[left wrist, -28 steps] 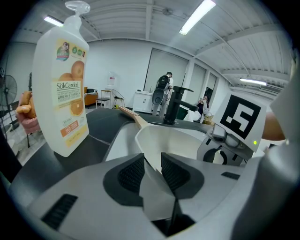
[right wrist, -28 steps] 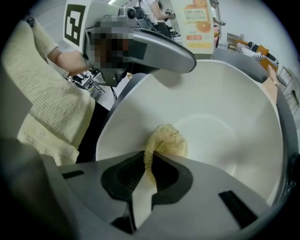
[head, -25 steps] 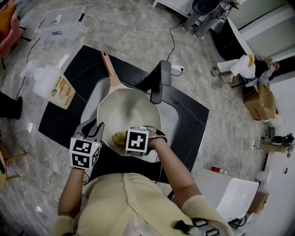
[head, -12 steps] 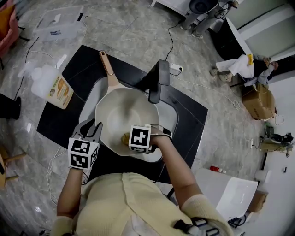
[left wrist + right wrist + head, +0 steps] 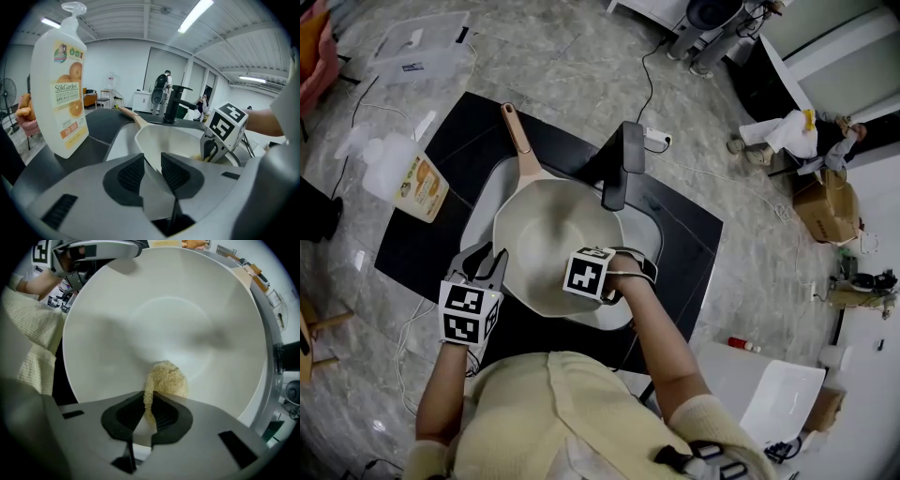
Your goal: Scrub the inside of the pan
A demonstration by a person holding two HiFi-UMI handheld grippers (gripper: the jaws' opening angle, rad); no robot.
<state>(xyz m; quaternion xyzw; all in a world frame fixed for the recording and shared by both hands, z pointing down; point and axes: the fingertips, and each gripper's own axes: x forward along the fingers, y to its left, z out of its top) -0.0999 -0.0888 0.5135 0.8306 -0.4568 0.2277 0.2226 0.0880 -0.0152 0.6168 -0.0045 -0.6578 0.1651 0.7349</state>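
Note:
A cream pan (image 5: 546, 234) with a tan handle (image 5: 519, 139) lies tilted in the sink (image 5: 649, 236). My left gripper (image 5: 486, 262) is shut on the pan's near-left rim; in the left gripper view the rim (image 5: 149, 159) runs between its jaws. My right gripper (image 5: 589, 274) is inside the pan at its front right, shut on a yellow scrub sponge (image 5: 165, 379) that presses on the pan's inner wall (image 5: 164, 310). From the head view the sponge is hidden under the marker cube. The right gripper (image 5: 213, 149) also shows in the left gripper view.
A black faucet (image 5: 622, 165) stands behind the pan. A dish soap bottle (image 5: 408, 174) lies on the black counter (image 5: 422, 246) left of the sink, and looms large as the bottle (image 5: 58, 84) in the left gripper view. Cables and boxes lie on the floor around.
My right gripper has slid the sponge to the right across the pan's front, and the sponge is now hidden under the cube. The left gripper has kept its hold on the rim.

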